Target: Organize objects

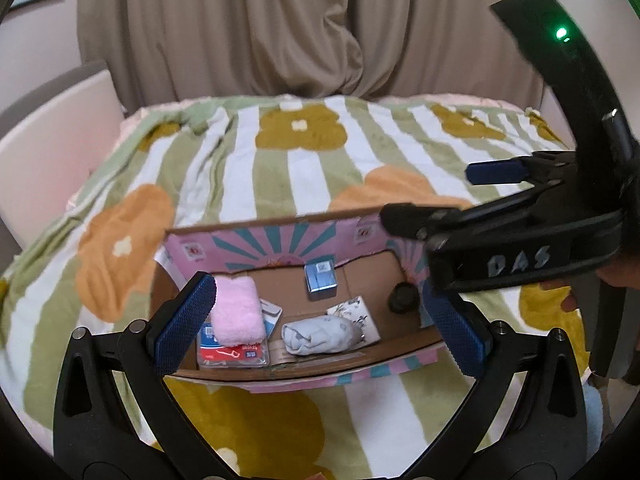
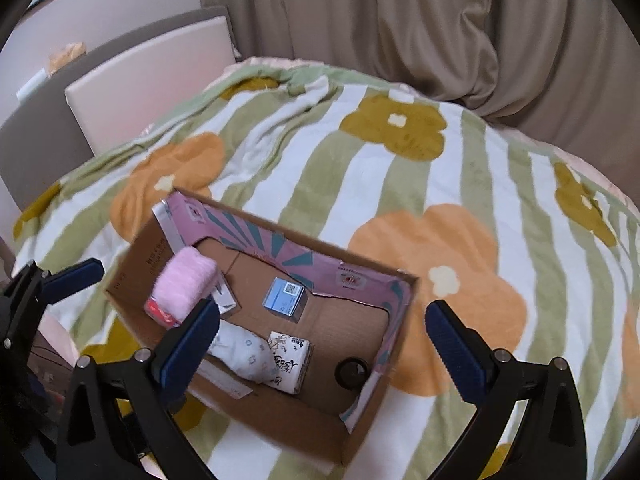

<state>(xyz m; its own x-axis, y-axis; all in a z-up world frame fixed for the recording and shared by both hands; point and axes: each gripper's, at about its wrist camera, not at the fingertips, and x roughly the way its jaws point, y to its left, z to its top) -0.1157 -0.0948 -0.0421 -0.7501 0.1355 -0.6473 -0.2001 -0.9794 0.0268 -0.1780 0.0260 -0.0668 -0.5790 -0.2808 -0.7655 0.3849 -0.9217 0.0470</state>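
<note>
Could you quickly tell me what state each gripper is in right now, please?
Left gripper: open, holding nothing, above the cardboard box.
Right gripper: open wide, holding nothing.

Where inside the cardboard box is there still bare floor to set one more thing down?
Free: the box floor between the blue carton and the black jar, along the pink wall, plus the near corner. Crowded: the end with the pink towel, rolled cloth and tissue pack.
</note>
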